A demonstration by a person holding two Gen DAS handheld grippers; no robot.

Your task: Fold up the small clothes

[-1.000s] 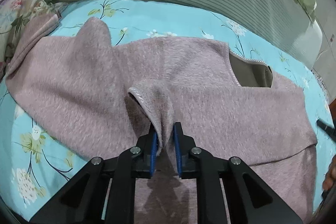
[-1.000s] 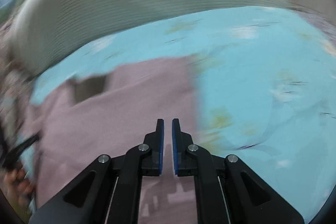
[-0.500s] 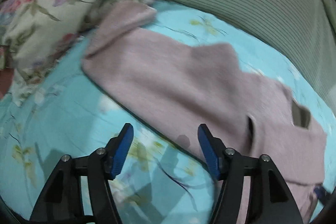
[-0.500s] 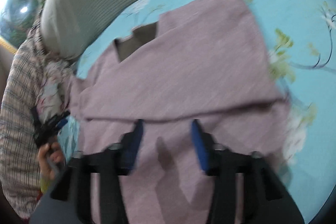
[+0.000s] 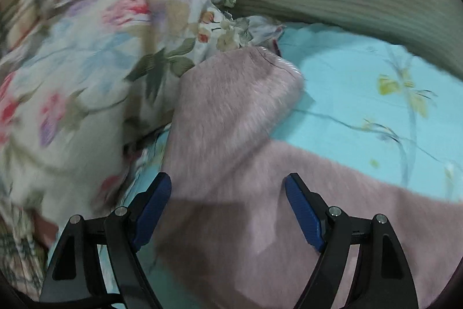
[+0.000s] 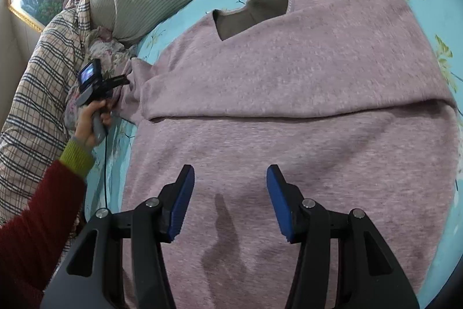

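while the mauve sweater (image 6: 289, 94) lies flat on the turquoise bed sheet (image 5: 361, 106) with one fold already across its body, we address the sleeve (image 5: 231, 106), which runs toward 12 o'clock and ends against the floral pillow (image 5: 86, 62). left hand-held gripper (image 5: 227, 193): jaws opening wide, astride the sleeve, pads clear of it. right hand-held gripper (image 6: 230, 193): half open, empty, over the hem. we judge it best to pinch near the cuff and carry it inward over the body.
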